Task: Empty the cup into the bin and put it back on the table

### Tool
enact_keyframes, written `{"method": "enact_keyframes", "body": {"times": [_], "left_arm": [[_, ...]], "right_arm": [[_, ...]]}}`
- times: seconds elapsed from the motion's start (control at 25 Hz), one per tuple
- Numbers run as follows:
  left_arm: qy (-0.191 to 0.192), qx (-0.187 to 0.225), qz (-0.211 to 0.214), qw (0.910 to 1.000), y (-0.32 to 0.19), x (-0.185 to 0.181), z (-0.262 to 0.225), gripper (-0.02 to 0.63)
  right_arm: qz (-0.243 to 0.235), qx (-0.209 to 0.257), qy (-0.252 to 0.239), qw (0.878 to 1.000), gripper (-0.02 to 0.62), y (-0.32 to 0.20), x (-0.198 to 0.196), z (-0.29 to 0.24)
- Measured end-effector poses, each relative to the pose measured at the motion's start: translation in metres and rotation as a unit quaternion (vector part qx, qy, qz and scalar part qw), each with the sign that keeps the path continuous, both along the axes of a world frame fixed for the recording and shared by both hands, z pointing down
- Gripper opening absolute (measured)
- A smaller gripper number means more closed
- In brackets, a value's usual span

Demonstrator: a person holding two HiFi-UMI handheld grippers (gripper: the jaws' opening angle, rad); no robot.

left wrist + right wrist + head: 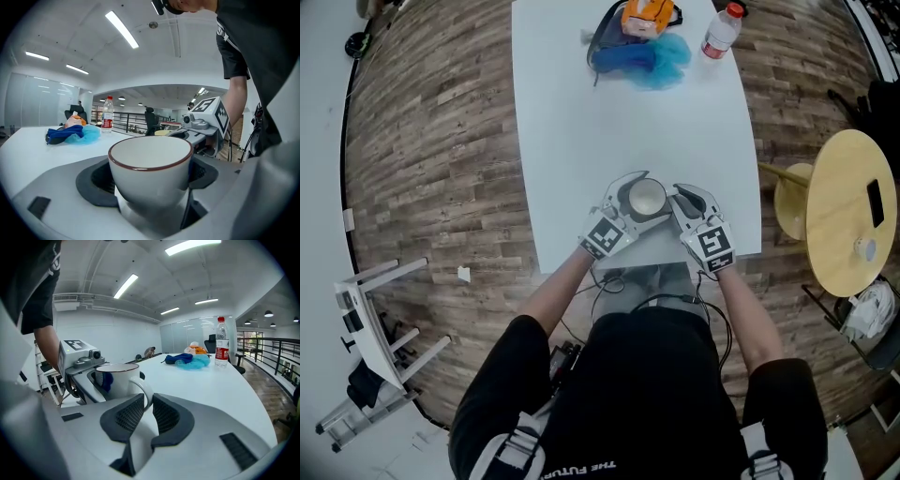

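Left gripper (pixel 637 202) clamps wide round white cup (pixel 151 173), right gripper (pixel 144 411) pinches its handle (pixel 142 389), at near table (pixel 581 112) edge. Cup looks empty, so likely put-back step. Next: set down, release both.

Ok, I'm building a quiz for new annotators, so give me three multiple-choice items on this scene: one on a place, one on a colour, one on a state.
1. Where on the table is the water bottle? A the near edge; B the far end, beside the blue cloth; C the middle.
2. What colour is the rim of the cup? A dark red; B green; C yellow.
3. What stands between the jaws of the left gripper? A nothing; B the body of the cup; C the water bottle.
Answers: 1 B, the head view shows it at the far end; 2 A, the left gripper view shows a dark red line round the lip; 3 B, the white cup fills the gap between the pads.
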State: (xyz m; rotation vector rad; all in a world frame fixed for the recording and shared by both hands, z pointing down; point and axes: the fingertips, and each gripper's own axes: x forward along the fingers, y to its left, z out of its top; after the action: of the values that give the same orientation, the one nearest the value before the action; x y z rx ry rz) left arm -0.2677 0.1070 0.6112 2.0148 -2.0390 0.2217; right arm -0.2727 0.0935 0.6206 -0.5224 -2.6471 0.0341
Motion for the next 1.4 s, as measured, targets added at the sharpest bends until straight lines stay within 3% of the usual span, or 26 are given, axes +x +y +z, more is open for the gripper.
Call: {"method": "enact_keyframes", "body": {"times": [0.44,0.8,1.04,1.2,1.4], "left_arm": [[0.017,-0.022,0.022,0.9994,0.005,0.011,0.006,0.430],[0.030,-0.016,0.000,0.9994,0.019,0.009,-0.002,0.430],[0.046,-0.013,-0.047,0.9977,0.050,0.006,-0.007,0.430],[0.056,0.012,-0.101,0.9932,0.083,0.004,-0.036,0.430],[0.012,0.057,-0.148,0.9872,0.107,0.006,-0.116,0.428]], "right_arm": [[0.014,-0.005,0.025,1.000,0.093,-0.002,0.008,0.000],[0.028,-0.005,0.035,0.999,0.103,-0.003,0.024,-0.003],[0.041,0.001,0.040,0.998,0.104,-0.008,0.038,-0.010],[0.059,0.005,0.012,0.998,0.103,-0.007,0.051,-0.042],[0.081,-0.006,-0.058,0.995,0.103,0.003,0.061,-0.114]]}}
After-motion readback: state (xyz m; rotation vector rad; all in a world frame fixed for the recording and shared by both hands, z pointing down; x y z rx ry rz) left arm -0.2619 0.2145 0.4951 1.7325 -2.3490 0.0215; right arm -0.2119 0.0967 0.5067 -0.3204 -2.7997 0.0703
